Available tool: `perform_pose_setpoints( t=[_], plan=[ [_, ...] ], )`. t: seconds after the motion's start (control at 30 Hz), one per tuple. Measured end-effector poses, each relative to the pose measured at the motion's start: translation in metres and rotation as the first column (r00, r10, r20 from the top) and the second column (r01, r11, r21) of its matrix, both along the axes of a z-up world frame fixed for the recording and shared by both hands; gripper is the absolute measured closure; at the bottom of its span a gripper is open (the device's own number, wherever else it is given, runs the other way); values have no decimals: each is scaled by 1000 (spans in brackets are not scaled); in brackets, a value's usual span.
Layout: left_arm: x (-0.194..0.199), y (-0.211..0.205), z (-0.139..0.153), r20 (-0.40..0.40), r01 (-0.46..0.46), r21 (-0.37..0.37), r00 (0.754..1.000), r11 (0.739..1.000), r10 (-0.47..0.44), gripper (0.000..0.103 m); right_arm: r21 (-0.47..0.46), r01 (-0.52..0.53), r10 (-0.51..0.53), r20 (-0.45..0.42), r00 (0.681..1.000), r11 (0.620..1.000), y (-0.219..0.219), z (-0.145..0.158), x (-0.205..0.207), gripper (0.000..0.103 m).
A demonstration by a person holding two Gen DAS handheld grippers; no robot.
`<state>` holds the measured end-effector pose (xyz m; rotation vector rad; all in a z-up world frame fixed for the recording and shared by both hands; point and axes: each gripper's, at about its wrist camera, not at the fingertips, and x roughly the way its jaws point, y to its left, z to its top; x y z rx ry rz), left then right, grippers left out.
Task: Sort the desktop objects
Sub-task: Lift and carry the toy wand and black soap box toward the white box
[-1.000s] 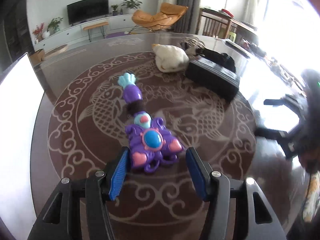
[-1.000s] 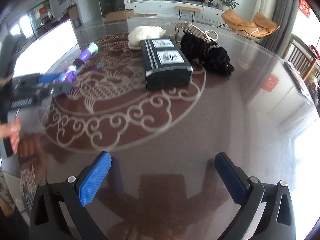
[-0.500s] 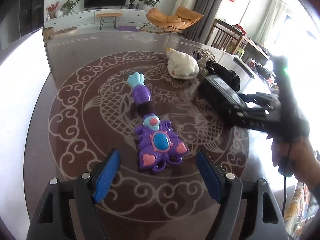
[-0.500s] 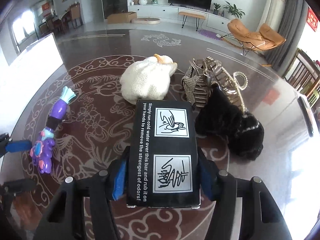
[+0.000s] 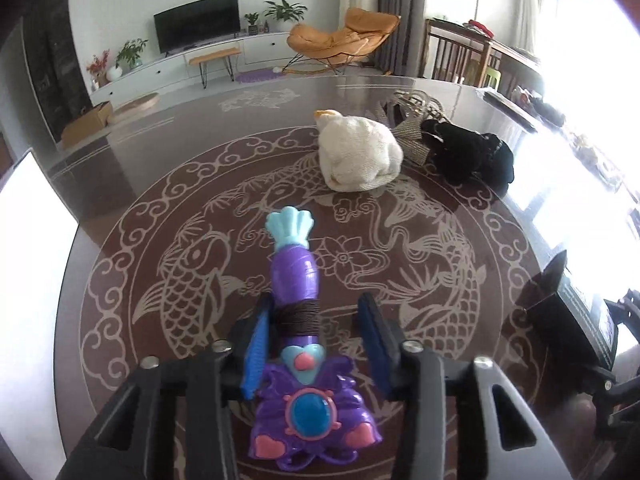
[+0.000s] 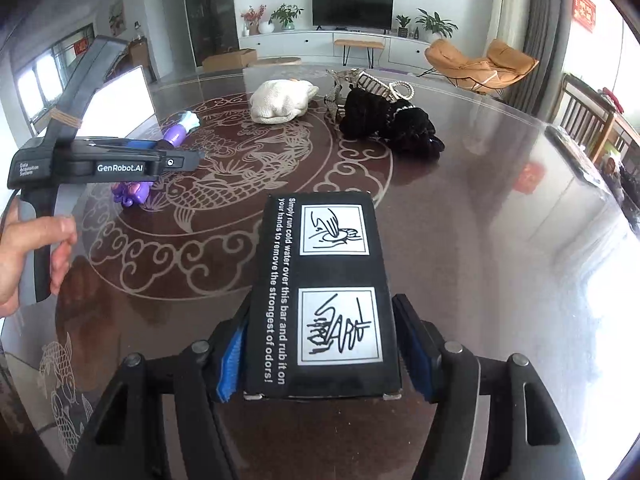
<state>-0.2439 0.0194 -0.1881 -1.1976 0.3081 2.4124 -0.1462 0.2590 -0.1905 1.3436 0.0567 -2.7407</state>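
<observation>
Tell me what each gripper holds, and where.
Right jaws, easing open, clamp the black box by its sides at the near end. Left jaws are closing around the dark-wrapped neck of the purple wand, not yet gripping.

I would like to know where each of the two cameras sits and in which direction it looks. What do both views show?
Left wrist: sits on the left gripper, looks down along its closing jaws, which straddle the purple toy on the table; only its fingers show.
Right wrist: sits on the right gripper, its jaws opening with the black box between them; the person's left hand shows too.
Shared: both face the television and see the toy, box and white plush.
</observation>
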Motion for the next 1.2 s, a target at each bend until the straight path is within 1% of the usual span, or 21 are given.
perform_pose_setpoints(
  t=[0.07,0.17,0.23,0.27,0.33,0.37,0.4,0.43,0.47,0.5,0.53,0.57,0.6,0.73,0.8,0.87,0.9,0.97,1.03,1.2],
  plan=[
    [13,3,2,-13,38,-11,999,999,-38,77,-10,9,-9,-2,1000,1000,3,2,0,34],
    [43,4,5,-21,75,-17,997,997,-76,77,-4,10,-10,0,1000,1000,6,4,6,28],
    [63,2,5,-3,69,5,998,998,-69,77,6,0,0,10,1000,1000,3,3,8,18],
    [73,-1,5,11,55,23,998,998,-56,77,18,-5,5,16,1000,1000,0,2,8,15],
    [85,-1,4,17,15,34,1000,999,-16,75,43,-17,16,16,1000,999,-6,1,8,6],
    [88,-2,3,23,-1,48,1000,999,0,71,55,-19,18,16,1000,998,-8,1,8,4],
    [88,-3,3,35,-9,70,999,998,7,61,57,-21,20,22,1000,998,-10,0,6,0],
    [87,-2,3,50,-11,99,999,995,6,55,43,-23,21,32,999,999,-9,-2,3,0],
    [86,1,3,65,-7,122,998,992,-1,39,16,-22,21,44,999,1000,-6,-3,0,0],
    [85,6,2,74,-3,125,997,992,-6,18,17,-17,17,42,999,1000,-5,-3,-1,0],
    [85,11,0,79,-3,108,997,994,-6,8,19,-18,17,40,999,1000,-5,-3,-1,0],
    [85,17,-3,84,1,76,996,997,-7,0,20,-18,17,40,999,1000,-6,-4,-1,0],
    [85,21,-4,79,3,46,997,999,-6,0,20,-18,17,40,999,1000,-6,-4,-1,0],
    [83,21,-5,76,-19,31,997,999,16,0,19,-17,17,40,999,1000,-6,-4,-1,0],
    [78,16,-6,72,-80,10,994,997,79,0,20,-18,17,40,999,1000,-6,-4,-1,0],
    [74,7,-6,74,-137,22,988,990,135,0,20,-18,17,40,999,1000,-6,-4,-1,0],
    [73,4,-5,75,-149,32,986,988,146,0,20,-18,17,40,999,1000,-6,-4,-1,0],
    [73,4,-6,72,-160,19,985,987,159,0,20,-18,17,40,999,1000,-6,-4,-1,0],
    [72,9,-8,61,-171,-27,983,985,173,0,20,-18,17,40,999,1000,-6,-4,-1,0],
    [71,8,-8,62,-177,-23,982,984,178,0,20,-18,17,40,999,1000,-6,-4,-1,0]
  ],
)
